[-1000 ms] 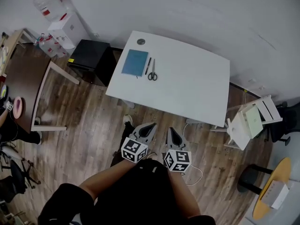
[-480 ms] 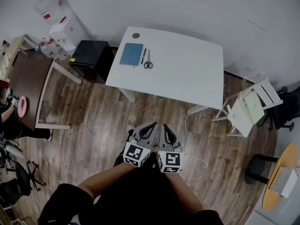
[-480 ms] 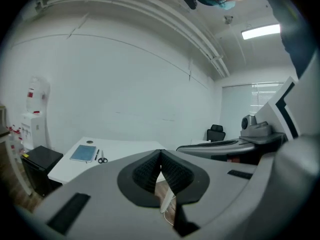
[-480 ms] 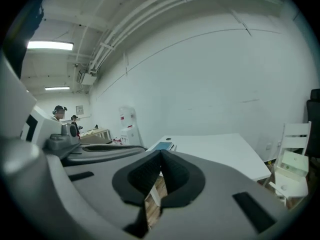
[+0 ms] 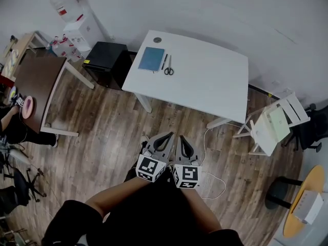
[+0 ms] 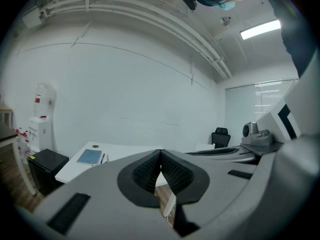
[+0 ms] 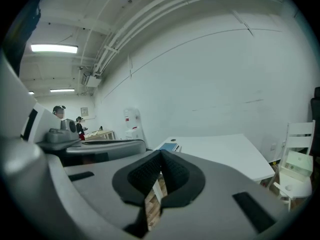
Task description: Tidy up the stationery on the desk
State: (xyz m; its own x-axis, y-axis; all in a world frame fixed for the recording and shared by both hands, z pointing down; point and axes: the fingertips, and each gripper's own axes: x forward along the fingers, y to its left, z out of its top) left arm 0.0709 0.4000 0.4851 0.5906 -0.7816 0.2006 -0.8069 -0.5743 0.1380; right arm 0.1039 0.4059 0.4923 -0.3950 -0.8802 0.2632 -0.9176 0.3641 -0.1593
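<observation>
Both pairs of jaws are pressed together with nothing between them: the left gripper (image 6: pixel 160 155) and the right gripper (image 7: pixel 161 157) show ribbed pads meeting at the tip, with only floor (image 5: pixel 107 132) in the slit below. They are held side by side, close to the person's body and well short of the desk (image 5: pixel 215 86), pointing toward it.

At the desk's far left corner lie a blue notebook (image 5: pixel 151 59), a pen (image 5: pixel 164 62) just right of it and scissors (image 5: pixel 169 67) just right of the pen, all roughly parallel. A small round thing (image 5: pixel 157 40) sits beyond them near the desk's back edge.

This row would suit stationery already tidied, with the person standing back. It would equally suit stationery waiting to be put away, with the person on the way to it. I cannot judge which. From this stand neither gripper can reach anything on the desk.

I cannot tell what the round thing is, nor whether the scissors' blades are shut. In both gripper views the gripper bodies hide the desk's near part, and the notebook is only a blue patch.
</observation>
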